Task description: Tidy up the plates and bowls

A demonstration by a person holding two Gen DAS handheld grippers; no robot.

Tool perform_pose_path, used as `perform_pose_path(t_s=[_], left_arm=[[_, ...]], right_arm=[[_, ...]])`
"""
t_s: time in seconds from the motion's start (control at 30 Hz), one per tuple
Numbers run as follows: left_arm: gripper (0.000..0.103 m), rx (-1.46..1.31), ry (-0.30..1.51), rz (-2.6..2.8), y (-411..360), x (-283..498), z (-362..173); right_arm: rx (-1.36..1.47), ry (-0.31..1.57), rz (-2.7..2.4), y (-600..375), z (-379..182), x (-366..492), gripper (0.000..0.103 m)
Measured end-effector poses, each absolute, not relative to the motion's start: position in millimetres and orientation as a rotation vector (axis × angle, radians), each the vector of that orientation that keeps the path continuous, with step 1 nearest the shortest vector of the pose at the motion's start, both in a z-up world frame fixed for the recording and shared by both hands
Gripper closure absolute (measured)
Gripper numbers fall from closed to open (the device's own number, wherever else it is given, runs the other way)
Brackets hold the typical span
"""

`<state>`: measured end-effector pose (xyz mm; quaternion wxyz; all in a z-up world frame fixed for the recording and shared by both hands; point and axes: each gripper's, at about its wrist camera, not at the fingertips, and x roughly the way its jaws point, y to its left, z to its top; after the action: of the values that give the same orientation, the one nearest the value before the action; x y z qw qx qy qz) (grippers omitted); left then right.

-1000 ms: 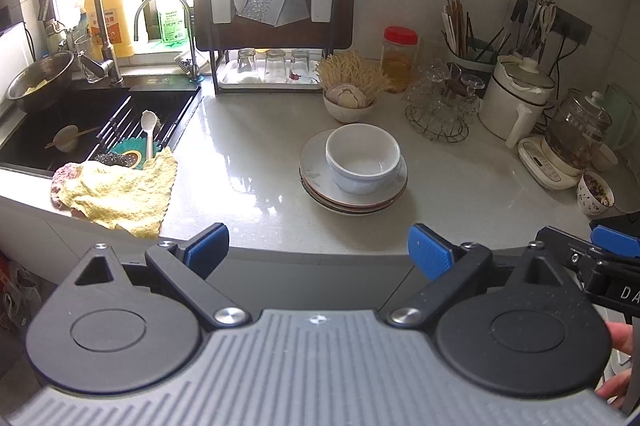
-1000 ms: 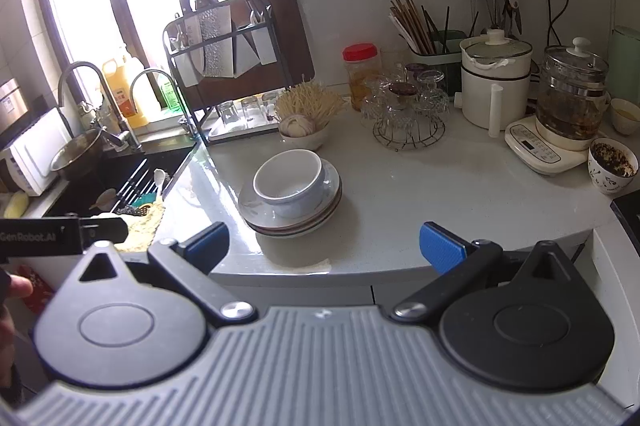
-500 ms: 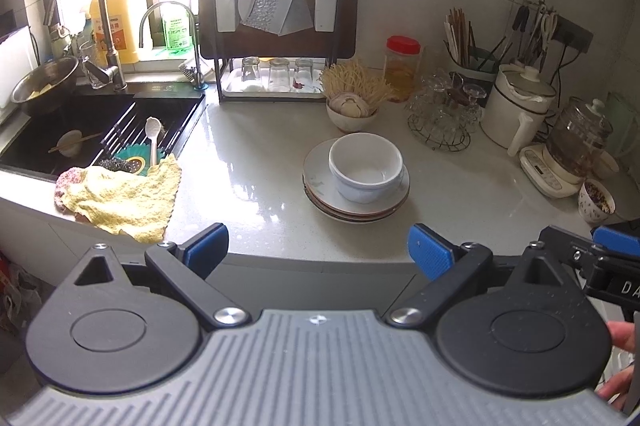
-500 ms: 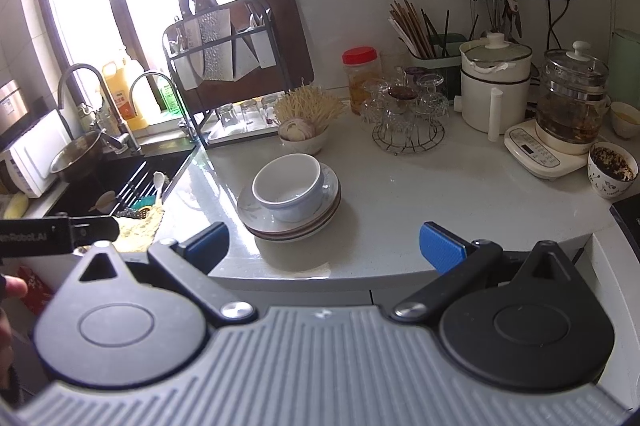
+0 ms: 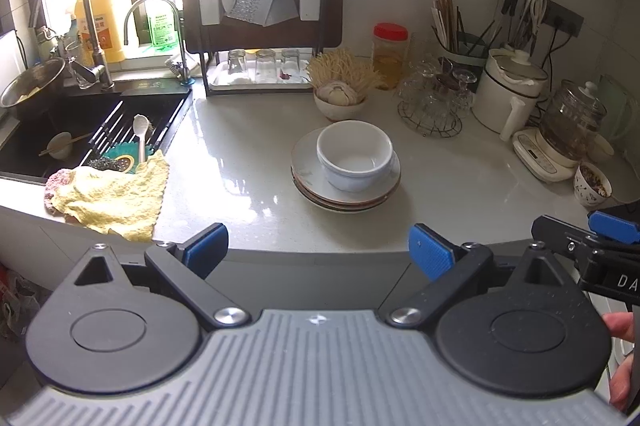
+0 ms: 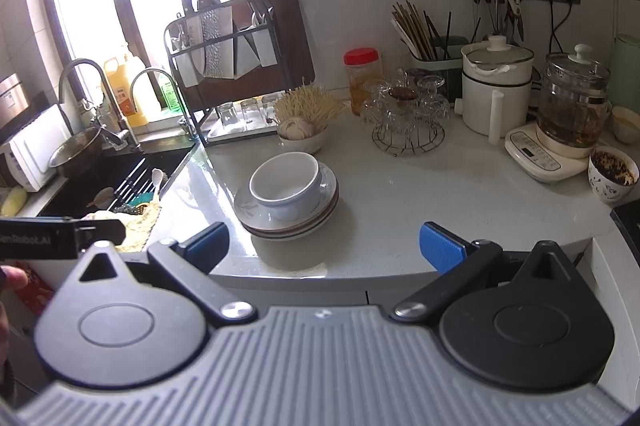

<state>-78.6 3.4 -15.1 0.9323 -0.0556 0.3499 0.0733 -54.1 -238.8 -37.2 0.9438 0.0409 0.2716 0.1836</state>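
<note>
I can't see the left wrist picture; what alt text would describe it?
A white bowl sits on a stack of plates on a pale kitchen counter, ahead of the open, empty left gripper. A sink lies left; a yellow cloth drapes the counter edge.

Bare counter (image 5: pixel 248 162) lies open in front of and to both sides of the stack of plates (image 5: pixel 346 186), with a white bowl (image 5: pixel 354 154) on top. Behind the stack, close by, stands a small bowl of dried noodles (image 5: pixel 340 94); right of that, a wire rack of glasses (image 5: pixel 432 102). A yellow cloth (image 5: pixel 112 194) covers the counter's left edge by the sink (image 5: pixel 80 130)
</note>
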Motion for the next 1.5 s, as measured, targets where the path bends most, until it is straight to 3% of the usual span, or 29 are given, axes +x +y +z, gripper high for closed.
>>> perform_pose_path(t_s=[1.5], left_arm=[[0.003, -0.136, 0.760, 0.154, -6.9, -78.5, -33.2]], right_arm=[[0.086, 0.584, 0.362, -248.6, -52.0, -52.7, 0.000]])
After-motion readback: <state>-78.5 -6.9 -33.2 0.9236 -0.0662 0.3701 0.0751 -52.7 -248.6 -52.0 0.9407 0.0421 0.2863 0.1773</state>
